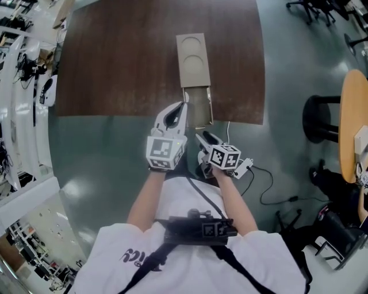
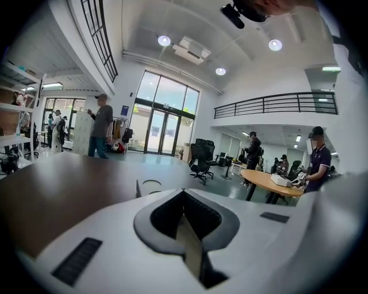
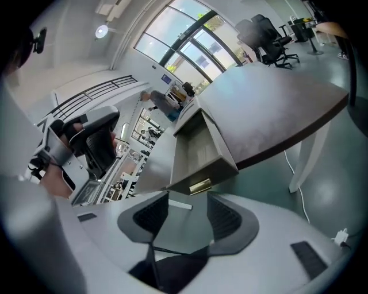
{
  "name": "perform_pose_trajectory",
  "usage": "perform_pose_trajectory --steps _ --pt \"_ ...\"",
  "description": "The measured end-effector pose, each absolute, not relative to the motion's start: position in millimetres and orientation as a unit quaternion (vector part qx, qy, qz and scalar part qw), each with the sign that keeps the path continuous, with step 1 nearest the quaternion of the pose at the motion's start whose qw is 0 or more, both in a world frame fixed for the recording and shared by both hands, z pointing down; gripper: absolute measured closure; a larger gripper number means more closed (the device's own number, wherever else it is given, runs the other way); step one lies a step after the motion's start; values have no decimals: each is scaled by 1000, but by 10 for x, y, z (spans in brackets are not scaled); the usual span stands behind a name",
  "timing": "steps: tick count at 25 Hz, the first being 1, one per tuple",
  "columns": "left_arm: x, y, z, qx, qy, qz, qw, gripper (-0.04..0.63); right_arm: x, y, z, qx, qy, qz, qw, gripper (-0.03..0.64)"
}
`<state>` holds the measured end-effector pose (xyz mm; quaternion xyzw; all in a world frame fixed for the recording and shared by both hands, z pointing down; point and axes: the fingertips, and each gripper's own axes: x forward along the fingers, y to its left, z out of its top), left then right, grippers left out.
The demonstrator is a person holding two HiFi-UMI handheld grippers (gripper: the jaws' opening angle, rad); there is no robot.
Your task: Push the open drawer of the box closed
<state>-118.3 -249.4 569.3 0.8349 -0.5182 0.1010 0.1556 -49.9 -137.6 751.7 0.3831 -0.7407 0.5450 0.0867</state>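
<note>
A tan box lies on the dark brown table. Its drawer is pulled out toward me past the table's near edge. My left gripper sits at the drawer's left wall; in its own view the left gripper has its tips meeting, with a tan sliver behind them and the box top just beyond. My right gripper hangs just short of the drawer front. In its own view the right gripper is open and holds nothing, with the drawer and its brass handle right ahead.
A round wooden table and a black stool stand to the right. A cable trails over the green floor. Office chairs stand at the far right. People are standing farther off in the hall.
</note>
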Motion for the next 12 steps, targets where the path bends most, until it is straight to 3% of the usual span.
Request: perform_pose_trajectory --steps 8,12 --pt "-1379 -2616 5814 825 -528 102 175 584 -575 -1526 7637 403 -680 612 2 426" --pt "-1440 -2681 5902 818 -532 94 198 584 -543 -1595 7683 408 -666 624 -8 427"
